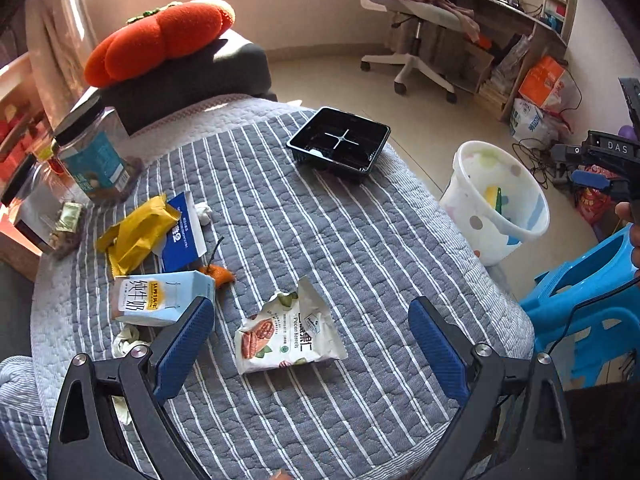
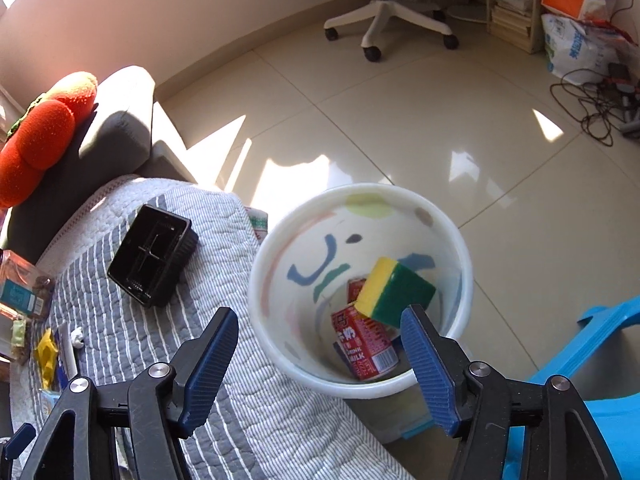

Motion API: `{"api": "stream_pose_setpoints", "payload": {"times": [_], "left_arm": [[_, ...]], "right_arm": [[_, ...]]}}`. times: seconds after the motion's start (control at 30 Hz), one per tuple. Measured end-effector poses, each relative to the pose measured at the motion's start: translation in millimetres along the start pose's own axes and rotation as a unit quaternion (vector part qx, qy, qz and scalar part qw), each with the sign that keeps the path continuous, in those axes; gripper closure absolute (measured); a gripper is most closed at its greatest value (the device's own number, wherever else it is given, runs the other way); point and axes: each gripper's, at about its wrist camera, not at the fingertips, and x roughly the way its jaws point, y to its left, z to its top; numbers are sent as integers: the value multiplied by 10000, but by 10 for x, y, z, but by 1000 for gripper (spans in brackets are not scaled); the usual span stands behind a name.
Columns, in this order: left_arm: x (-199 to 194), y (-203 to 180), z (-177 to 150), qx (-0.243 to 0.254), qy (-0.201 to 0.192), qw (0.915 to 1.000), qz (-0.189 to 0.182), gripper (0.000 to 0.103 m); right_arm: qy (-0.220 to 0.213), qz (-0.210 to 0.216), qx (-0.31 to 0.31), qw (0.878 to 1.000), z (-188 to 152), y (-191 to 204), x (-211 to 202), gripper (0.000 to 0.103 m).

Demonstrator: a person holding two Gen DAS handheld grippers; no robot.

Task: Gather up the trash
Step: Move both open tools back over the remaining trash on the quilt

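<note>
My left gripper [image 1: 312,320] is open above the striped table cloth [image 1: 280,200], its blue fingers on either side of a white pecan snack bag [image 1: 286,338]. A milk carton [image 1: 160,298], a yellow wrapper [image 1: 136,236], a blue-and-white box [image 1: 184,232], an orange peel [image 1: 220,274] and a black plastic tray [image 1: 340,142] also lie on the table. My right gripper [image 2: 320,320] is open over the white dotted bin [image 2: 360,388]. A yellow-green sponge [image 2: 394,290] sits free inside the bin above a red milk carton [image 2: 366,342]. The bin [image 1: 494,200] also shows beside the table.
Snack jars [image 1: 92,160] stand at the table's left edge. An orange plush cushion [image 1: 160,40] lies on a grey sofa [image 1: 192,76]. A blue plastic stool [image 1: 588,300] stands right of the bin. An office chair [image 1: 412,32] and cables [image 2: 592,108] are farther off on the tiled floor.
</note>
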Motion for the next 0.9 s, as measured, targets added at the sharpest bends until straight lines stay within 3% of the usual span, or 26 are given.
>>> {"api": "stream_pose_setpoints", "payload": {"times": [0.5,0.9], "left_arm": [[-157,693,-493,-76,162,9986,491,4],[-68,1092,-782,-238,445,9967,639,4]], "right_arm": [[179,166,-682,9974,-395,618,-101,23],[598,307,-1673,9836,-906,1332,47,22]]}}
